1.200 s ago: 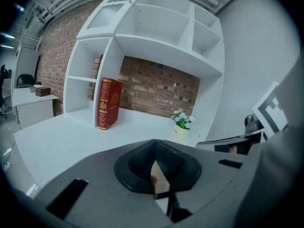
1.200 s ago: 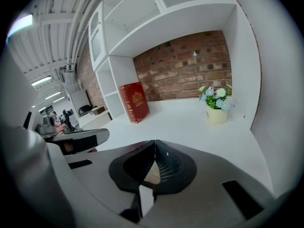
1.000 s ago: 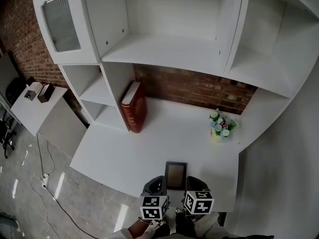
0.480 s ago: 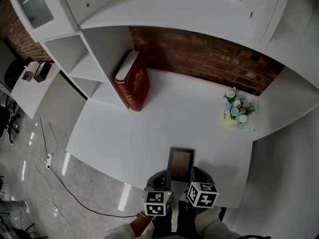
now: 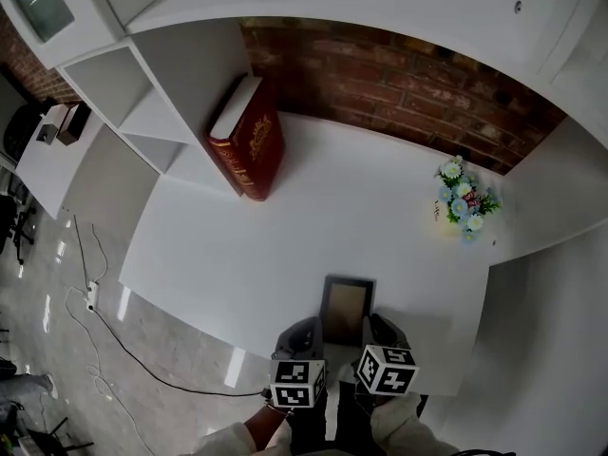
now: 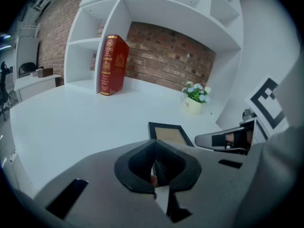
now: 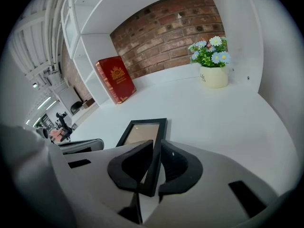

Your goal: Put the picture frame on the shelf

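A black picture frame with a tan inside lies on the white desk near its front edge. My right gripper is shut on the frame's near right edge; in the right gripper view the frame runs forward from between the jaws of the right gripper. My left gripper sits just left of the frame, apart from it. In the left gripper view the left gripper has its jaws together with nothing between them, and the frame lies ahead to the right.
A red book stands against the side of the white shelf unit at the back left. A small pot of flowers sits at the back right. A long white shelf runs above the brick wall. A cable lies on the floor at left.
The head view has tilted downward, so the upper shelves have slid out of sight. Both grippers and the frame keep their place at the desk's front edge.
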